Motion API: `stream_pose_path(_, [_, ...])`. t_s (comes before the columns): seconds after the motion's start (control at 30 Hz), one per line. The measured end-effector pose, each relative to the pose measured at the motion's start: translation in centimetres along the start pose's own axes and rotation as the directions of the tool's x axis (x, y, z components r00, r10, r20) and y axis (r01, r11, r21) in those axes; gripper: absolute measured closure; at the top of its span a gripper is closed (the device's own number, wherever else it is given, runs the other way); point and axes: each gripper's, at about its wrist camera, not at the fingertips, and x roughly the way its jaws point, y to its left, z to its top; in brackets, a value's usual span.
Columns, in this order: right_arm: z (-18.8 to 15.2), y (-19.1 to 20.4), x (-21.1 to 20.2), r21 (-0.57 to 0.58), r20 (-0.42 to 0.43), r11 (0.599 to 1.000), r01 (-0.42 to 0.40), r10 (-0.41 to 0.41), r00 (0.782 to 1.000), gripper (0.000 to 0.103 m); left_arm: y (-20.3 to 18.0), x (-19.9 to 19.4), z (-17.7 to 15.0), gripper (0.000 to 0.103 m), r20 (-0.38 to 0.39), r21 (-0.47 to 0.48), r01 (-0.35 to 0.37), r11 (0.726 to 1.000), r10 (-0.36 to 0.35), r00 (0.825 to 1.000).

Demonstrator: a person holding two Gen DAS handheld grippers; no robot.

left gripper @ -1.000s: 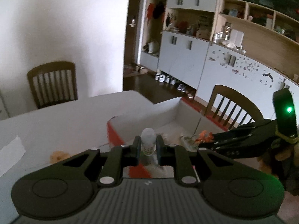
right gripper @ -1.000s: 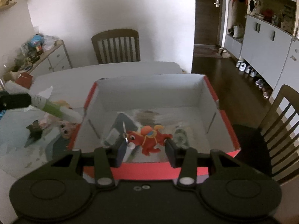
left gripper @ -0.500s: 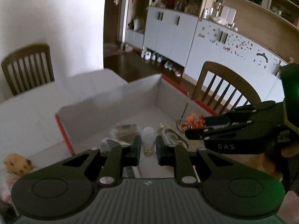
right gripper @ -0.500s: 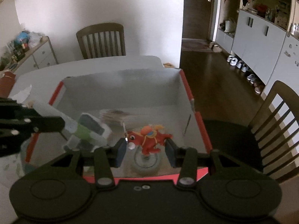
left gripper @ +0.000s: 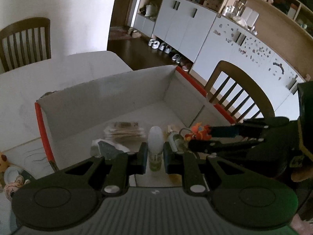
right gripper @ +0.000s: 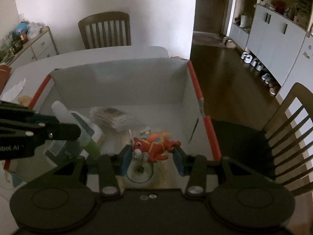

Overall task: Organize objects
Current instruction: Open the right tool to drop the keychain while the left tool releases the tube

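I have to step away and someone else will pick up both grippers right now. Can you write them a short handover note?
Left gripper: shut on a white-capped tube with a green label, held over the near part of the red-edged box.
Right gripper: shut on a red toy dragon keychain, also over the box, above a clear round item on its floor.
Already in the box: a stack of packets and a few smaller items.
Not yet packed: plush toys on the table left of the box.
Left to do: release both items into the box, then fetch the plush toys.
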Motion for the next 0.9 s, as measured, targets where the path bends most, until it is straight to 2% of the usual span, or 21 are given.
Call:
stream_pose_path(0.4, [0.0, 0.9, 2.0, -0.040, -0.049, 0.999, 0.000, -0.002, 0.999, 0.058, 2.6, 1.6, 1.7, 0.084, -0.036, -0.066, -0.054, 0.996, 0.052, 0.998])
stream_pose_path(0.5, [0.0, 1.1, 2.1, -0.047, -0.057, 0.999, 0.000, -0.002, 0.998, 0.057, 2.9, 2.1, 2.0, 0.084, -0.043, -0.061, -0.087, 0.994, 0.085, 0.995])
stream_pose_path(0.6, [-0.1, 1.2, 2.0, -0.048, -0.058, 0.999, -0.002, -0.001, 0.998, 0.057, 3.1, 3.0, 2.5, 0.084, -0.086, -0.046, -0.127, 0.991, 0.122, 0.989])
stream_pose_path(0.7, [-0.2, 1.2, 1.9, -0.043, -0.055, 0.999, -0.002, -0.001, 0.998, 0.054, 3.3, 3.7, 2.5, 0.083, -0.121, -0.036, -0.122, 0.992, 0.117, 0.986])
stream_pose_path(0.8, [-0.2, 1.0, 1.7, -0.037, -0.049, 0.999, -0.004, 0.002, 0.999, 0.046, 3.4, 4.2, 2.2, 0.083, -0.150, -0.034, -0.120, 0.992, 0.114, 0.982])
stream_pose_path(0.9, [-0.1, 0.9, 1.4, -0.025, -0.043, 1.000, -0.005, 0.004, 0.999, 0.042, 3.2, 4.3, 1.7, 0.083, -0.154, -0.025, -0.111, 0.993, 0.106, 0.982])
